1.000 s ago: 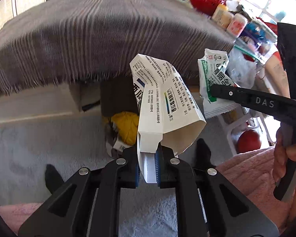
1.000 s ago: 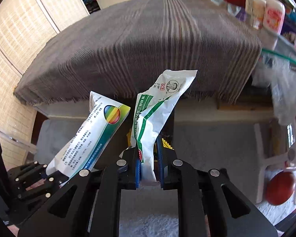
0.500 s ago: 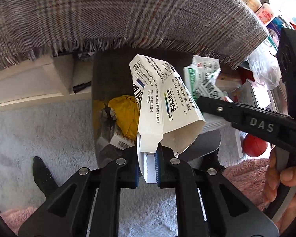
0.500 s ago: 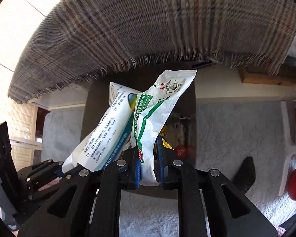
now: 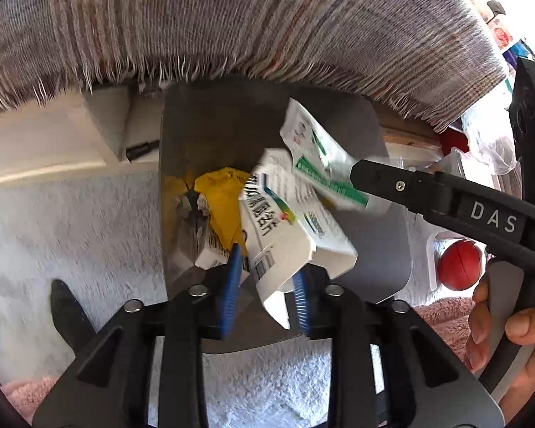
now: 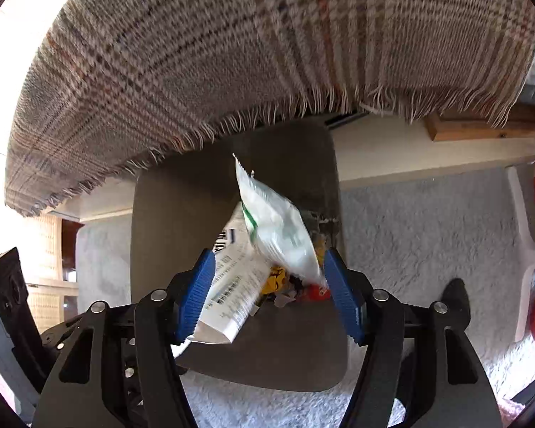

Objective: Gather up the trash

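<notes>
Both grippers hang over a grey trash bin [image 5: 392,249] on the carpet. My left gripper [image 5: 265,299] is open, and a white printed medicine box [image 5: 285,235] tips out from between its blue pads. My right gripper [image 6: 269,297] is open wide, and a white and green pouch [image 6: 278,228] drops between its fingers above the bin [image 6: 160,249]. The box [image 6: 232,285] also shows in the right wrist view. The pouch [image 5: 321,167] and the right gripper's black finger [image 5: 410,185] show in the left wrist view. Yellow wrapper and other trash [image 5: 221,207] lie in the bin.
A fringed plaid cloth [image 5: 267,28] hangs over the table edge just above the bin. Grey carpet [image 6: 428,232] surrounds the bin. A red ball [image 5: 458,264] sits at the right by a white stool leg. A dark sock [image 5: 67,310] lies at the left.
Both grippers have opened. The box and the pouch have left the pads and are falling towards the bin. Both views have moved closer over the bin.
</notes>
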`<state>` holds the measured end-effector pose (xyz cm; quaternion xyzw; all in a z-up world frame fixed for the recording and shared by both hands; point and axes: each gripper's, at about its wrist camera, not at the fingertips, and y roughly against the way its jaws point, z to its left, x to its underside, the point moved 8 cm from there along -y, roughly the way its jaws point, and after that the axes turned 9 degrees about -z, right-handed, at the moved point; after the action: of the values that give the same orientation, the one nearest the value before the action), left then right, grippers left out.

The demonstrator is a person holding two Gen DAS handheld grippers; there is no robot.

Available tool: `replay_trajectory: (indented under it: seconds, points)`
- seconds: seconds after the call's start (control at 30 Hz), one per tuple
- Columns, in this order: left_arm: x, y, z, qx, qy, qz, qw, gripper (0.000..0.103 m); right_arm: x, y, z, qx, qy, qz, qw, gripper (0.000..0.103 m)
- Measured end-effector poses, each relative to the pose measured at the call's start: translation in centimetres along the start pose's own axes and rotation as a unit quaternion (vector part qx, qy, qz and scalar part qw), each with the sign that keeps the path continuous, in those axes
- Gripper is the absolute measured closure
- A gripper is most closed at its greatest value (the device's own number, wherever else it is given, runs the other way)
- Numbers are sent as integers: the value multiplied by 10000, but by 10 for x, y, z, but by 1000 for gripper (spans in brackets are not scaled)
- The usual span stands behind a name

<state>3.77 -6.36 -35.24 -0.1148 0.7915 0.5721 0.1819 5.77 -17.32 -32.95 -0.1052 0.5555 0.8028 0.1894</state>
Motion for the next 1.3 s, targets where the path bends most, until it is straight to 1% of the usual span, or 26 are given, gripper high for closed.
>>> replay_trajectory:
  seconds: [0.03, 0.07, 0.17, 0.2, 0.27, 0.3, 0.4, 0.43, 0.47, 0.5, 0.57, 0.77, 1.03, 1.17, 1.3]
  points:
    - [-3, 5, -1, -30, -42, -101, 9999, 65, -1, 4, -1, 41, 24, -56, 10000, 24]
    - [-5, 9, -1, -52, -72, -178, 9998, 58, -3, 5, 0, 77, 41, -112, 9999, 23]
    - [-9, 21, -1, -92, -138, -346, 9993, 53, -8, 13, -3, 155, 117, -227, 9996, 21]
    - [-9, 25, 0, -112, -153, -400, 9990, 49, -9, 17, -5, 162, 99, -271, 9995, 16]
    - [-10, 35, 2, -163, -169, -530, 9983, 40, -12, 26, -8, 174, 91, -382, 9991, 15]
    - [-11, 40, 3, -175, -170, -595, 9979, 38, -13, 29, -8, 188, 112, -423, 9989, 14]
    - [-11, 55, 5, -172, -157, -745, 9970, 28, -16, 39, -5, 228, 124, -603, 9978, 8]
    - [-11, 62, 4, -176, -174, -808, 9964, 22, -17, 43, -5, 216, 120, -657, 9975, 5]
    - [-10, 67, 3, -187, -200, -860, 9959, 17, -18, 49, -4, 200, 112, -714, 9972, 4]
    - [-10, 72, 2, -201, -226, -913, 9954, 15, -19, 53, -3, 190, 109, -764, 9968, 4]
    - [-9, 85, -1, -204, -260, -1011, 9943, 9, -21, 65, -2, 169, 103, -890, 9958, 4]
    - [-11, 121, -12, -296, -483, -1281, 9901, 8, -31, 109, 12, 359, 376, -1393, 9889, 3]
    - [-35, 188, -21, -401, -584, -1933, 9786, 8, -43, 178, 29, 585, 737, -2054, 9741, 3]
    - [-55, 227, -23, -545, -724, -2476, 9646, 8, -50, 213, 31, 767, 867, -2400, 9638, 3]
    - [-74, 256, -18, -613, -608, -2925, 9524, 8, -57, 246, 28, 772, 888, -2854, 9511, 3]
